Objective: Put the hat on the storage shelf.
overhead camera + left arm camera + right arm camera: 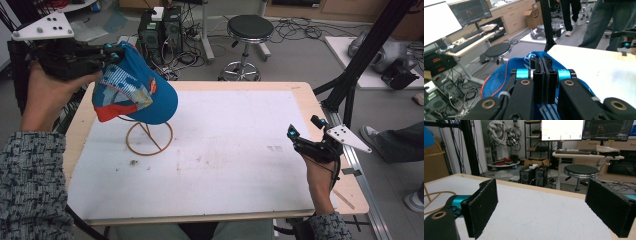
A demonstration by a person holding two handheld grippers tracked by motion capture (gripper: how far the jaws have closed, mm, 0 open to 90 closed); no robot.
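Cap [137, 90] is pinched at its rear edge by the left gripper [112, 54], jaws pressed tight on the blue fabric, and hangs over the wire stand [148, 136] at the table's [280, 87] left. Judged step: seating or lifting; keep the crown centred above the stand's top. Right gripper [306, 131] rests wide open and empty, well apart.

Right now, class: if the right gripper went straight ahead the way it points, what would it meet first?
Nothing on the table, it seems. The right gripper is open and aims across the bare white mat toward the table's far edge. The black stool stands beyond on the floor, though depth is hard to judge.
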